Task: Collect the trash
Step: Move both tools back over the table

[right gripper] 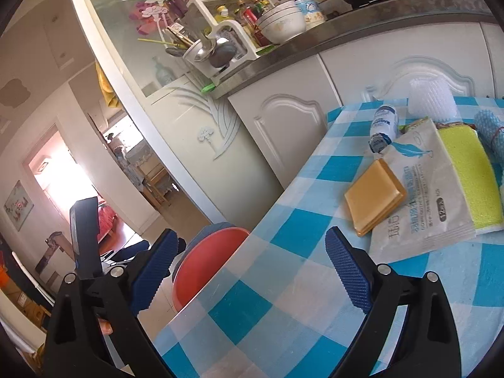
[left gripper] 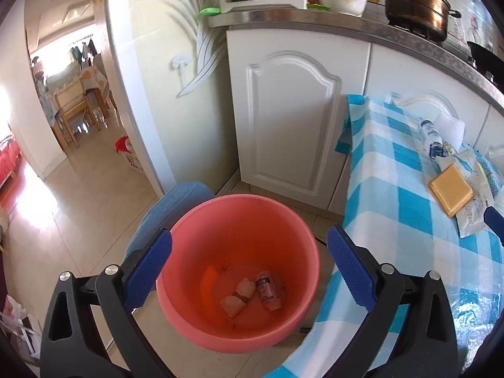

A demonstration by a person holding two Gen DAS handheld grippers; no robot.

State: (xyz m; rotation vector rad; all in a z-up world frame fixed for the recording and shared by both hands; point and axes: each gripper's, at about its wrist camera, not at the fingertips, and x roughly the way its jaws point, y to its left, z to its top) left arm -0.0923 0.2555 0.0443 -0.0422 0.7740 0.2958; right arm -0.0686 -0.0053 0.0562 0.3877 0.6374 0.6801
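Directly under the spread, empty left gripper (left gripper: pixel 249 264), the pink bucket (left gripper: pixel 189 245) holds a small bottle (left gripper: pixel 267 289) and a wrapper (left gripper: pixel 237 297), seen only from that wrist. Beyond the bucket, the right gripper (right gripper: pixel 252 267) gapes empty over the checked table (right gripper: pixel 283 283), with a yellow pad (right gripper: pixel 375 197), white packet (right gripper: pixel 422 201) and bottle (right gripper: pixel 382 127) farther back.

**Bucket beside the bench**

A bucket (left gripper: pixel 237 271) stands on the floor just left of the bench (left gripper: pixel 393 220), before the cupboard door (left gripper: pixel 289 119). In it lie a small bottle (left gripper: pixel 267 289) and a wrapper (left gripper: pixel 237 296). On the bench, a flat box (right gripper: pixel 375 197) rests on a packet (right gripper: pixel 422 201), a bottle (right gripper: pixel 382 127) behind them.
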